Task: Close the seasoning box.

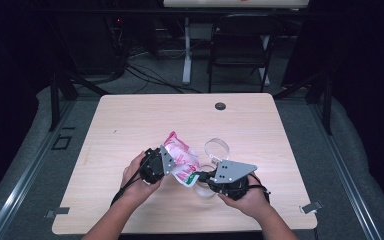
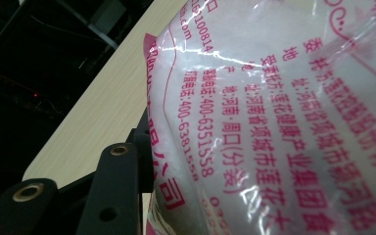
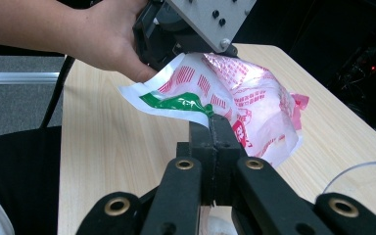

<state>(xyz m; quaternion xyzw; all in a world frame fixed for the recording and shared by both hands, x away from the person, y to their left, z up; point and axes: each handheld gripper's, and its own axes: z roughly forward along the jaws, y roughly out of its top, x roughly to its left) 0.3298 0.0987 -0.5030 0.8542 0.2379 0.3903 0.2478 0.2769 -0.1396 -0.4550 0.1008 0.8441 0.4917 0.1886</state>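
Observation:
A plastic bag printed in pink and red, with white contents, hangs just above the wooden table near its front. My left gripper grips its upper part; in the left gripper view the bag presses against one black finger and hides the other. My right gripper comes from the right. Its jaws stand pressed together on the bag's lower edge, beside a green mark. The left gripper and its hand hold the bag from above.
A clear round plastic container lies on the table just behind the right gripper, and a clear rim shows at that gripper's right. A dark cable hole sits near the far edge. A folding chair stands beyond the table.

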